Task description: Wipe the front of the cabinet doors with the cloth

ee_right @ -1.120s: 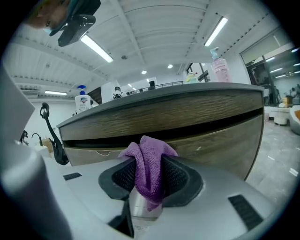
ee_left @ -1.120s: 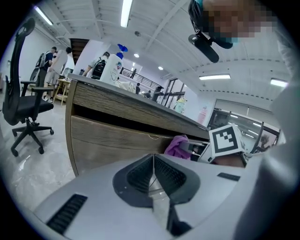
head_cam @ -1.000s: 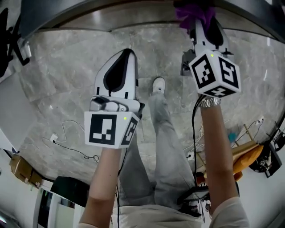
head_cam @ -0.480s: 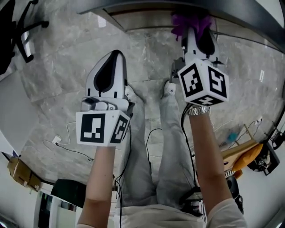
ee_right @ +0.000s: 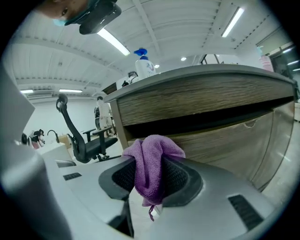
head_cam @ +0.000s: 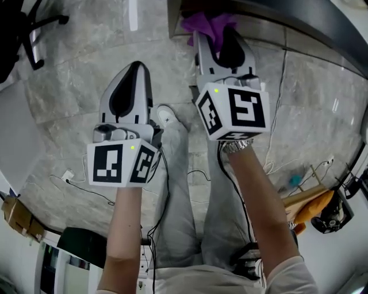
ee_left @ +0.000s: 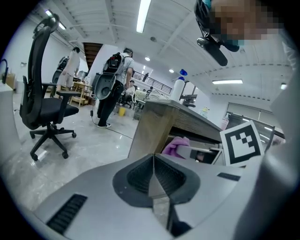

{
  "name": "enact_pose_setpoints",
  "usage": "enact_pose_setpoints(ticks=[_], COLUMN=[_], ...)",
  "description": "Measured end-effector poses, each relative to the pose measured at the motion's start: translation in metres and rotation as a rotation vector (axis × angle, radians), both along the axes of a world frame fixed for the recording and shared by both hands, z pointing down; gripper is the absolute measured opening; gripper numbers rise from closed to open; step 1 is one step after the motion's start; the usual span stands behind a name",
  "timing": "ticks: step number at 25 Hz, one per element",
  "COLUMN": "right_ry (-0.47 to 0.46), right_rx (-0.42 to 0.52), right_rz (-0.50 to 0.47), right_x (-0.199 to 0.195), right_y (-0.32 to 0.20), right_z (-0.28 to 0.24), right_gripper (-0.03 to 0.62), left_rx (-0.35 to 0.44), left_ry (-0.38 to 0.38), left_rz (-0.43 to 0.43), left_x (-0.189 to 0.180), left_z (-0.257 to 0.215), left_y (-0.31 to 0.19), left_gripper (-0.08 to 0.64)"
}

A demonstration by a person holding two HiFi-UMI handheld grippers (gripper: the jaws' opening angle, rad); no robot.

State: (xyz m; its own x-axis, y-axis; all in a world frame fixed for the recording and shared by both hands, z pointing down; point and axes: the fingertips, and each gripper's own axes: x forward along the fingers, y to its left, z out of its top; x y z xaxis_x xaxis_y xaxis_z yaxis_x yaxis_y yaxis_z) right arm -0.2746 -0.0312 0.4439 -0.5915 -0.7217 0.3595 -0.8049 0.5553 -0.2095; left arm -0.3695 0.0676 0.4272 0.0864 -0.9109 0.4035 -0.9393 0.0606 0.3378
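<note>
Two grippers show in the head view, held out over a grey marbled stone floor [head_cam: 69, 86]. The left gripper [head_cam: 137, 66] hangs beside the person's legs. The right gripper [head_cam: 215, 35] reaches further forward with a crumpled purple microfibre cloth [head_cam: 210, 23] bunched at its tip, near the foot of the wood-grain cabinet [head_cam: 175, 17].

In the left gripper view, the jaws are pressed together with nothing between them. The cabinet's end panel stands ahead, well apart, and the cloth peeks out beside it at the other gripper.

In the right gripper view, the jaws are clamped on the cloth, which pokes up between the ribbed pads and trails a thread below. The cabinet's door front fills the frame behind it, near but, as far as can be told, not touching. A white spray bottle with a blue trigger [ee_right: 144, 63] stands on the countertop above.

The pick-up looks done and the approach nearly so. No stroke across the doors appears begun, and the wood shows no wiped trace, so the whole wipe seems left to do.
</note>
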Motion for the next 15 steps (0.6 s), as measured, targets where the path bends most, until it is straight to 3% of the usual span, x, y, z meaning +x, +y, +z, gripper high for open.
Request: enact_pose_setpoints(ticks=[7,10,15], right_ry=[-0.06,-0.066,0.029], right_rx=[0.009,-0.008,-0.06], right_rz=[-0.177,-0.172,-0.049], right_x=[-0.029,0.012,0.133], right_y=[0.021,0.021,-0.004], right_z=[-0.003,0.0,0.036], right_gripper=[0.135,0.135,0.135], left_rx=[-0.036,-0.037,-0.031], left_ry=[0.001,0.008,0.033], left_rz=[-0.01,0.015,0.065], left_x=[0.039,0.081,0.156], left_z=[0.018,0.019,0.018], left_y=[0.005,-0.005,-0.026], left_gripper=[0.017,0.017,0.017])
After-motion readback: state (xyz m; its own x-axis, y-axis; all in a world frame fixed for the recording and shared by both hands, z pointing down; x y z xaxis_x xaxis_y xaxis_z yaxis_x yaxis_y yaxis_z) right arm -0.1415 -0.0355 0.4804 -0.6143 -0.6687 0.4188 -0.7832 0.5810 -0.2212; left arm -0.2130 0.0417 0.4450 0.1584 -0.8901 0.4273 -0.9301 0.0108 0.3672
